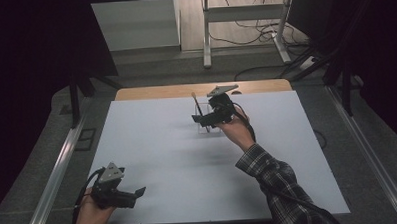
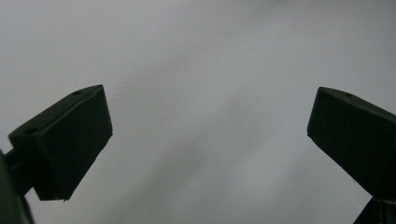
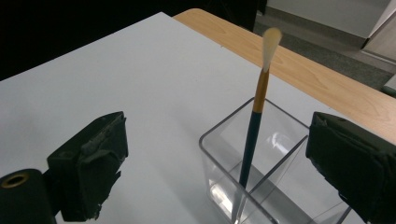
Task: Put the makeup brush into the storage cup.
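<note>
a paintbrush (image 3: 252, 135) stands tilted in a clear divided holder (image 3: 219, 140). the right gripper (image 3: 224, 163) hovers there, jaws wide open. the left gripper (image 2: 210, 140) gapes open over the white table (image 1: 163, 158).

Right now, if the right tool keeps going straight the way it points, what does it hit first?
Probably the paintbrush standing bristles-up in the clear divided holder, which sits between the right tool's open jaws. The holder's near rim might touch first; depth is unclear.

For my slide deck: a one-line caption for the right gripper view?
Open right gripper facing a paintbrush standing bristles-up in a clear divided holder.
</note>
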`<state>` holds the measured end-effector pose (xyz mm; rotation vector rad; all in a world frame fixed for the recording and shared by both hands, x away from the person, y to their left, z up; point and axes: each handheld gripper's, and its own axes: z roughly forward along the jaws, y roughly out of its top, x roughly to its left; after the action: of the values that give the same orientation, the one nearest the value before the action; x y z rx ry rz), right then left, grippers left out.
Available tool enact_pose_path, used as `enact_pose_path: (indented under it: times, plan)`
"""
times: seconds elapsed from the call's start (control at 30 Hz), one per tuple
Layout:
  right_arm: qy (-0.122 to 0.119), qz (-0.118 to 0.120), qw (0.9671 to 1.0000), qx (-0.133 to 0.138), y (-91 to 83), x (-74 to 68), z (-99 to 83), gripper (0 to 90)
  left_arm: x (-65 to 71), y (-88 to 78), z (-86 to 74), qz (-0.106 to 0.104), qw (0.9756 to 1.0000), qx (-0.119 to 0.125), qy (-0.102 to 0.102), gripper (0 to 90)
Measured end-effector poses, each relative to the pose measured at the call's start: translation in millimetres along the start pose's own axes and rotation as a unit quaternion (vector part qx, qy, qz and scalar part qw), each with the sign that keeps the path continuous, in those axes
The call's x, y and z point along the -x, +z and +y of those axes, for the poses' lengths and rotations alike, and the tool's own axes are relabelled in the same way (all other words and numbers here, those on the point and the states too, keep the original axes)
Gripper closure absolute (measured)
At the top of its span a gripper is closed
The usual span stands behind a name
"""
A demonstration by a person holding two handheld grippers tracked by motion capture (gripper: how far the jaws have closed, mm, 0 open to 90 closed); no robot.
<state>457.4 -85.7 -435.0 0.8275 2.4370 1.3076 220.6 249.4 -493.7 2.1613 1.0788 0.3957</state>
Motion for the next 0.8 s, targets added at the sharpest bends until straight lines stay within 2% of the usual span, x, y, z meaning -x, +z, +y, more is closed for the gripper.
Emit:
enact_pose_path:
  times: [0.37, 0.8]
  plan:
    - [-0.011, 0.009, 0.9999, -0.008, -8.8, -8.0, -5.2, 3.8, 0.2, 0.2, 0.0, -0.001, 1.0000, 0.000, 0.000, 0.5]
    - [-0.014, 0.020, 0.9995, -0.019, -14.2, -12.6, -12.4, 1.7, 0.2, 0.1, 0.1, -0.001, 1.0000, -0.001, 0.001, 0.4]
